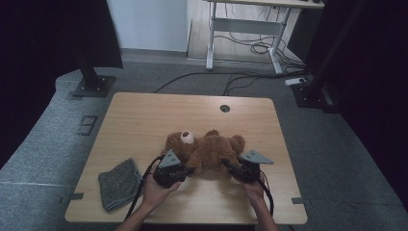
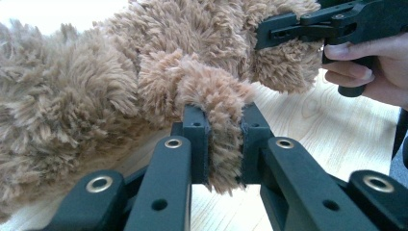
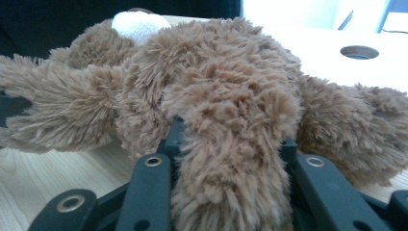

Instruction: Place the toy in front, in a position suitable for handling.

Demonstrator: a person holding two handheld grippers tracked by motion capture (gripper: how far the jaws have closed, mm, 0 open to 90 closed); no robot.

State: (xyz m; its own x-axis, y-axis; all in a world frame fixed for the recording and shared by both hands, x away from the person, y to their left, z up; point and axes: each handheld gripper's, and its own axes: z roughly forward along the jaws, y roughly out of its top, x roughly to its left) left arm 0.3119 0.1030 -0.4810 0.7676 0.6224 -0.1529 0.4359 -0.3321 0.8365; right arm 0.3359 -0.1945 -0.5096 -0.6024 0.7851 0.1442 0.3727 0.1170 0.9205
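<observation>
A brown teddy bear lies on its back near the middle of the wooden table, its white snout facing up. A folded grey cloth sits well apart, toward the table's near left corner.

The left gripper is clamped on 1 of the bear's limbs: in the left gripper view the 2 black jaws pinch a tuft of plush tightly between them. The right gripper has a thicker limb lying between its jaws, but whether the pads actually press on it I cannot tell; the fur hides both of them, and the hold looks loose at best.

The main risk is uneven grip. If both hands lift now, the left side may rise while the right limb slides out, so the bear swings and drops back onto the table. The left hold is also shallow, mostly on fur near the limb's end; a sharp pull could strip it free. Pulling the 2 limbs apart would strain the seams. Dragging instead of lifting could sweep the bear toward the near edge.
</observation>
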